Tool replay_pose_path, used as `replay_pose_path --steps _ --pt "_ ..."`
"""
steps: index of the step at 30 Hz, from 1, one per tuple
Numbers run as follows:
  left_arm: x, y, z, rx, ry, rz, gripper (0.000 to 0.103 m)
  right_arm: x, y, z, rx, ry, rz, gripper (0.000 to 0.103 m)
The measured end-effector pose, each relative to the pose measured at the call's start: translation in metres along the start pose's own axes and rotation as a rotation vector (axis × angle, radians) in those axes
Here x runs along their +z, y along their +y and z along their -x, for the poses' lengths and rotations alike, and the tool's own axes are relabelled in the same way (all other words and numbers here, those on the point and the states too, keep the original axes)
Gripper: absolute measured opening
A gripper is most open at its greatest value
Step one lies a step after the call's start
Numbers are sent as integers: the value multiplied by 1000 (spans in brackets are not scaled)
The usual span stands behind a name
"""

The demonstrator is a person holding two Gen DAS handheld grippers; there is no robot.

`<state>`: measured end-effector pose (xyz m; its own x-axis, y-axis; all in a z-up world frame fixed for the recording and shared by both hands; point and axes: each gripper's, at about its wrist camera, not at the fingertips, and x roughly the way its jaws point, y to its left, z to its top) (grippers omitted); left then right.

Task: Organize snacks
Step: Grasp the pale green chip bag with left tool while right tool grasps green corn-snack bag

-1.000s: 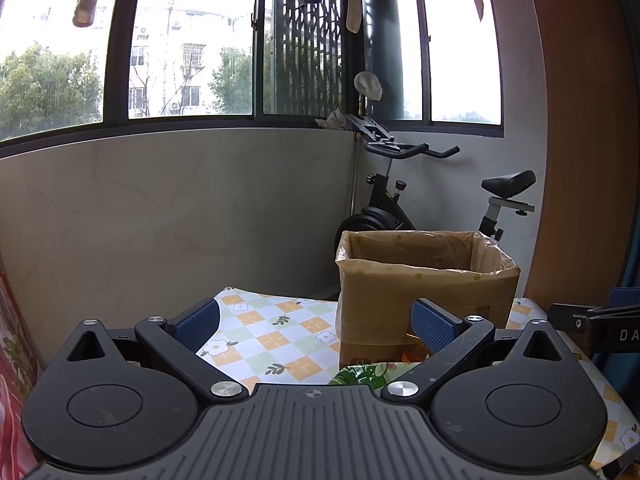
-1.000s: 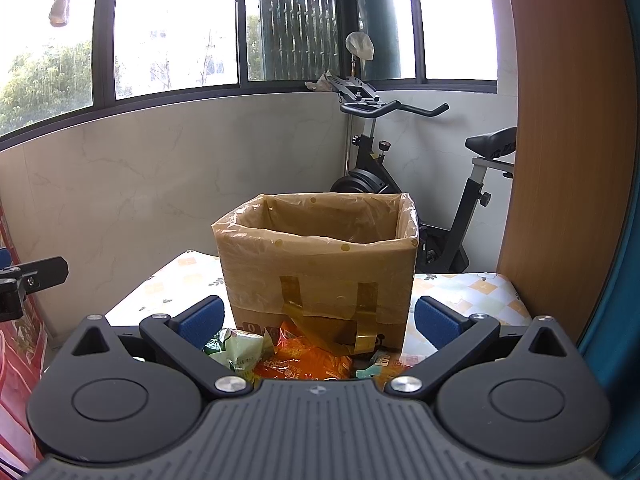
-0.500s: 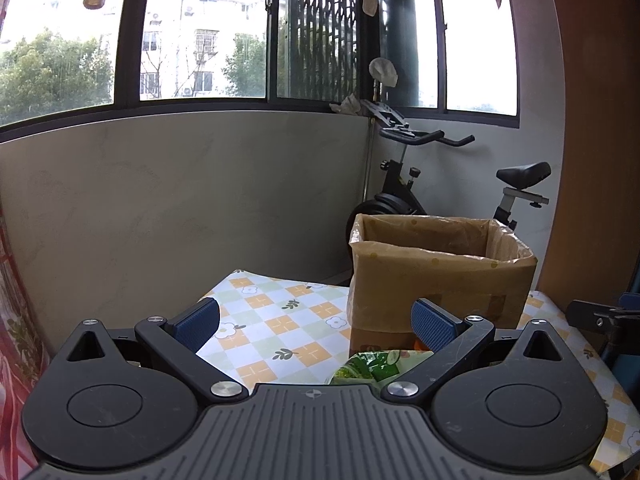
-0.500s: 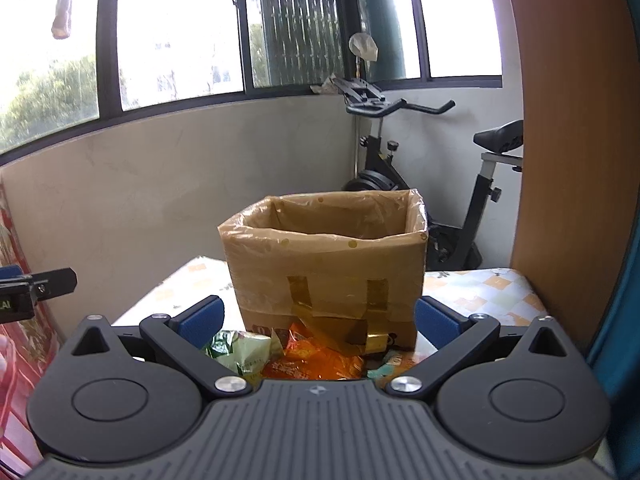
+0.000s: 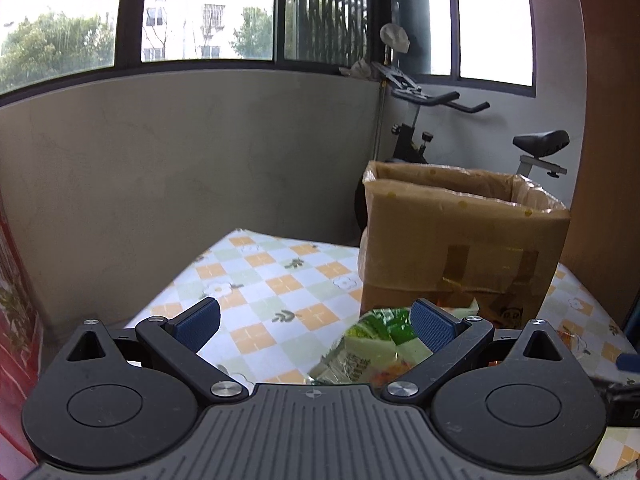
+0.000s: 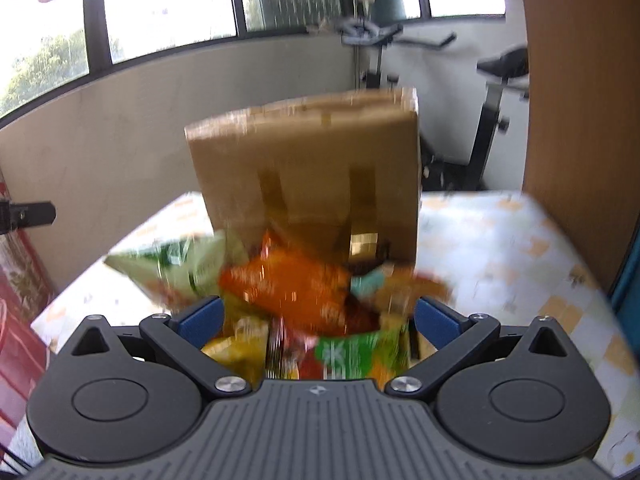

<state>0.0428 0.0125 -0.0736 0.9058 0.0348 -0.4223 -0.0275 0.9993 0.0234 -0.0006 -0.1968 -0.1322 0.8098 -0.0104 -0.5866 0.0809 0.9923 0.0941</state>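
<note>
Cardboard box: brown, taped with amber strips on its front, upright at the far side of the checked tablecloth; in the right wrist view it looms larger and higher than half a second ago, and its open top no longer shows there.
Snack pile: packets heaped on the cloth right against the front foot of the box; half a second ago only the top of the heap peeked over the right gripper, now far more of it is in sight.
Orange packet: on top of the heap, touching the box front.
Pale green packet: left edge of the heap; in the left wrist view it lies beside that gripper's right finger.
Bright green packet: nearest the right gripper, low between its fingers.
Right gripper: jaws spread wide, nothing pinched; it has dipped toward the heap, with the whole view smeared by motion.
Left gripper: jaws spread wide, gripping nothing; it has tilted down a little, so more cloth shows than before.
Box from the left: stands to the right of the left gripper, its lined open rim visible, more of its taped front showing than before.
Exercise bike: behind the box, against the wall.
</note>
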Motion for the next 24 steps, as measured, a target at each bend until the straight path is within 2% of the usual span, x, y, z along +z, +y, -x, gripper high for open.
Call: replay_pose_path --steps 6,14,18,24 --pt "-12 -1 -18 -10 43 -1 102 -22 -6 -24 7 99 13 102" --pt "-23 -5 -32 -29 83 -16 102 -35 0 -52 4 184 44 99" --pt "-27 -4 -38 -38 99 -11 102 -38 0 -57 -5 178 61 100" --pt "-30 -5 -48 -44 116 -4 102 -33 -9 -57 8 146 37 92"
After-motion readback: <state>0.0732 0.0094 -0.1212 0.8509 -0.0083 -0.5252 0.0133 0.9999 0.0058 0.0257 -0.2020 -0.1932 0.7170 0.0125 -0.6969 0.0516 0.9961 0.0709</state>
